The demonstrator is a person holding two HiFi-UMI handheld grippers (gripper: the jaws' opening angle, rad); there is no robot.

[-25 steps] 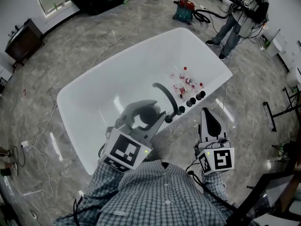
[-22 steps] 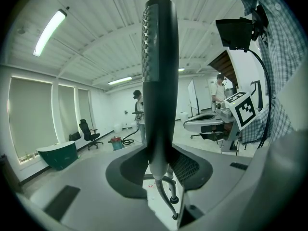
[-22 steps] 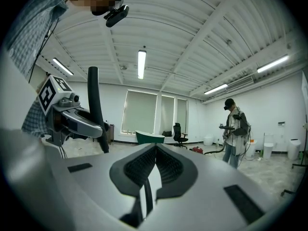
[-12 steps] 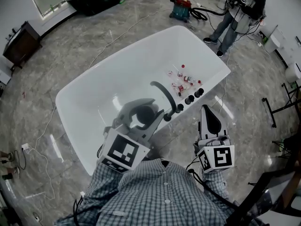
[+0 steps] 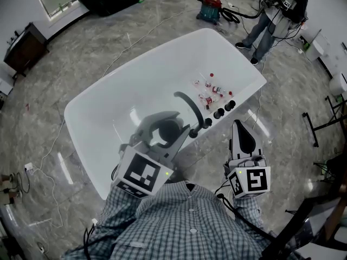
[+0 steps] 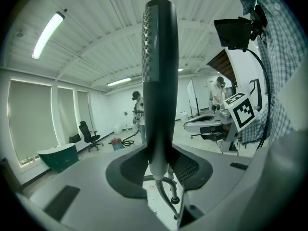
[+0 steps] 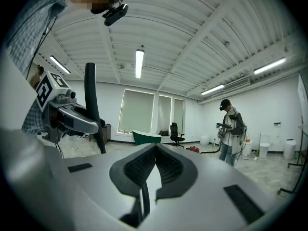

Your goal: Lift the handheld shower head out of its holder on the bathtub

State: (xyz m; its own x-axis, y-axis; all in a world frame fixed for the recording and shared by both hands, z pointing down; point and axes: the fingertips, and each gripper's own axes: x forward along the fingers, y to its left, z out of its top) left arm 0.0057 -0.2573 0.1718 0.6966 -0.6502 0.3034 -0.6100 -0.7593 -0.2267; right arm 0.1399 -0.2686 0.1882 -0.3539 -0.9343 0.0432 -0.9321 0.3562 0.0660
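Your left gripper (image 5: 165, 129) clamps the handheld shower head (image 6: 160, 81) upright by its handle above the bathtub (image 5: 108, 110) rim, so lift straight along that axis; your right gripper (image 5: 242, 137) hangs closed and empty alongside.

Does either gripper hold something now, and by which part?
The left gripper holds the shower head by its handle's lower end, above the hose. The right gripper holds nothing.
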